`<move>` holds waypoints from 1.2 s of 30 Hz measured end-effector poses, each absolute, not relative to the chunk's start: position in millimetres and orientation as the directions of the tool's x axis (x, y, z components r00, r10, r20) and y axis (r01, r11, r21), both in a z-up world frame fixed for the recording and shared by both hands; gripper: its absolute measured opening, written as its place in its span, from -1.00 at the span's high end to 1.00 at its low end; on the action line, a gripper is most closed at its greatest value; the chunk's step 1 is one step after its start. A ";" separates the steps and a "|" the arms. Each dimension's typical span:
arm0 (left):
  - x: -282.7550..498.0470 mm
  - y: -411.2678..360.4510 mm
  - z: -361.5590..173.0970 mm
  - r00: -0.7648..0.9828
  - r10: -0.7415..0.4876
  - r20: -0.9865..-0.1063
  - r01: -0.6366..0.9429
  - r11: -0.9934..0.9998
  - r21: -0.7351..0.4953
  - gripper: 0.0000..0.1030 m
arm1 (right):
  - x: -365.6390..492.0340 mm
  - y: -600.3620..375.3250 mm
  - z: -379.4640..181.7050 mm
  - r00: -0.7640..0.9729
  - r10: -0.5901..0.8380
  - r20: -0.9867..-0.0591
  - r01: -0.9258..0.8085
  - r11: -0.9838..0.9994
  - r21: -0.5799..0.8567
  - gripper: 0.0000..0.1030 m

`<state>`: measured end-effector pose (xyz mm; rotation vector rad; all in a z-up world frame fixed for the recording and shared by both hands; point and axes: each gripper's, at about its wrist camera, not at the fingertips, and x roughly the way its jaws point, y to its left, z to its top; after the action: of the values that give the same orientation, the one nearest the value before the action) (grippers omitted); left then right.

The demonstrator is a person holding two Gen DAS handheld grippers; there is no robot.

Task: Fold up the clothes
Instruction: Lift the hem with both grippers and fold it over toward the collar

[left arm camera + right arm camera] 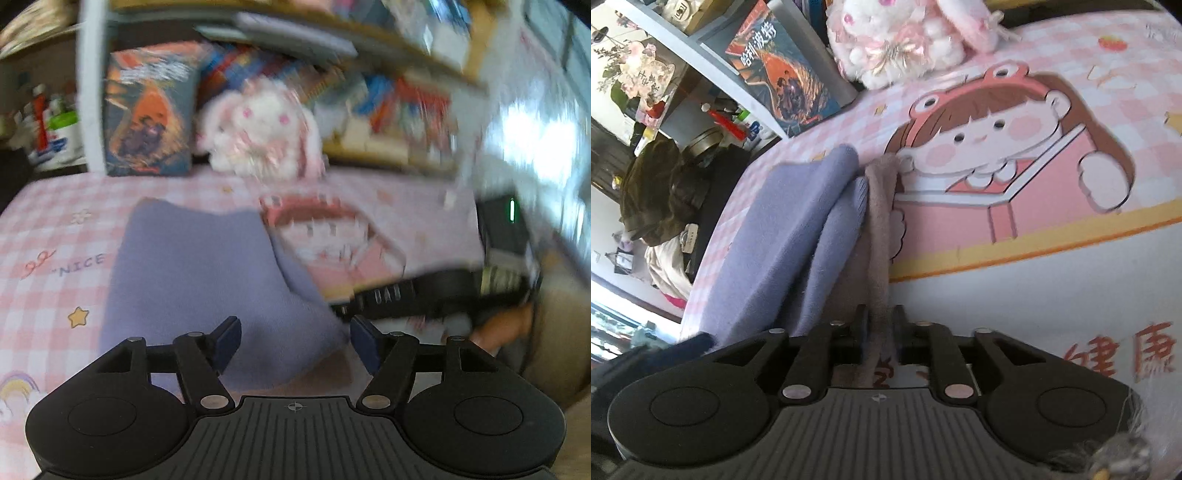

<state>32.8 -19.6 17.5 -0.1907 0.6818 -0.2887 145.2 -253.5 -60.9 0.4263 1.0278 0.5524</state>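
Your right gripper [879,325] is clamped narrow on a beige-taupe fuzzy knit strip of fabric [881,229], an edge or sleeve that runs away from the jaws toward the plush white-and-pink bunny toy [897,40]. Just beside that strip, on the side away from the cartoon girl print, lies the lavender soft knit garment [798,236], already doubled into thick rolls on the pink checked bed sheet [1108,66]. Whether the beige piece belongs to the lavender garment or is separate, you cannot tell from here.

Your left gripper [291,339] hangs wide apart and holds nothing, poised over the near corner of the lavender garment [192,273], which lies flat short of the bunny toy [258,125]. That view is smeared, so slow down.

To fold well, keep the beige strip taut but not stretched, and carry it across the lavender garment in a low arc so the layers below do not drag. Bring your left gripper down onto the lavender corner to pin it first; otherwise the whole stack will probably slide toward the bunny toy.
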 end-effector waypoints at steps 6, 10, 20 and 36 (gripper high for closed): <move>22.5 40.3 29.0 0.853 -0.239 -0.463 0.031 0.910 -0.414 0.09 | 144.5 -258.3 -26.6 0.468 0.654 -0.594 -0.300 0.750 0.590 -0.08; 35.8 49.7 9.0 0.803 -0.186 -0.566 -0.022 0.940 -0.340 0.51 | 148.6 -241.2 -25.8 0.382 0.720 -0.579 -0.319 0.691 0.648 -0.31; 48.3 37.3 -23.6 0.708 -0.297 -0.640 0.077 0.934 -0.348 0.63 | 122.2 -199.5 11.7 0.446 0.760 -0.472 -0.578 0.648 0.497 0.73; 40.3 64.9 -9.3 0.749 -0.344 -0.566 0.118 0.910 -0.397 0.52 | 116.4 -208.6 -10.5 0.550 0.529 -0.647 -0.373 0.848 0.376 0.23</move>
<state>40.3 64.9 -9.3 -0.3503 0.6810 -0.2580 116.4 -208.6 -10.5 0.2035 0.8316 0.5383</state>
